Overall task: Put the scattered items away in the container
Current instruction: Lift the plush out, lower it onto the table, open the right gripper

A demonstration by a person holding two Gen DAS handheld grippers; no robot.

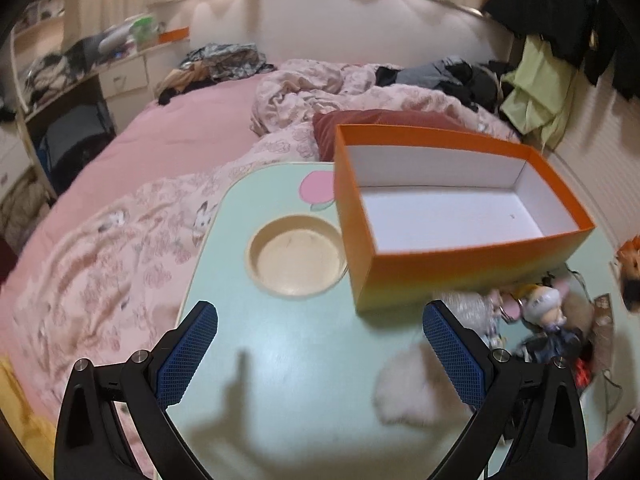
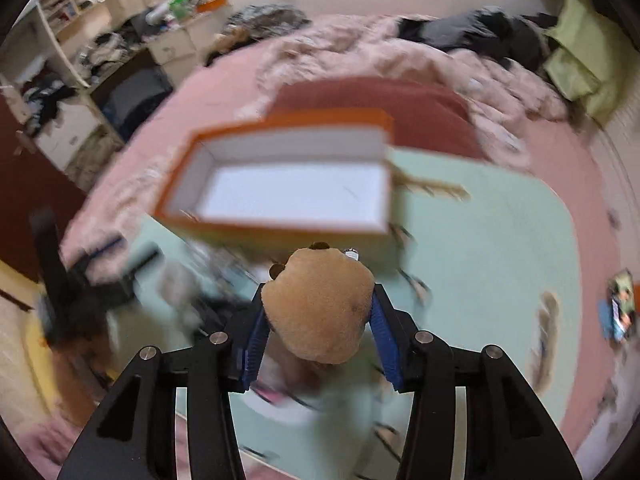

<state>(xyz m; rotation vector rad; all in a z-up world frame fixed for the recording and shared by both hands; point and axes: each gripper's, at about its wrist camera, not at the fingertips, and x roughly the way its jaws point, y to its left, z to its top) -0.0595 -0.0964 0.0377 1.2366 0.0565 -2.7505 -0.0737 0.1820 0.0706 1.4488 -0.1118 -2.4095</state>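
Note:
An orange box (image 1: 460, 268) with a white, empty inside stands on the mint-green lap table (image 1: 304, 360). My left gripper (image 1: 320, 360) hangs open over bare tabletop in front of the box, nothing between its blue pads. A white fluffy pompom (image 1: 408, 392) lies by its right finger. A small doll figure (image 1: 544, 312) and other trinkets lie right of it. In the right wrist view my right gripper (image 2: 320, 320) is shut on a brown plush toy (image 2: 320, 308), held above the table just short of the orange box (image 2: 280, 184). That view is motion-blurred.
A round cup recess (image 1: 298, 256) is sunk in the table left of the box. The table stands on a pink bed (image 1: 132, 184) with a crumpled quilt and clothes. Shelves and a desk (image 1: 52, 92) line the far left. Small items (image 2: 618, 312) lie at the table's right edge.

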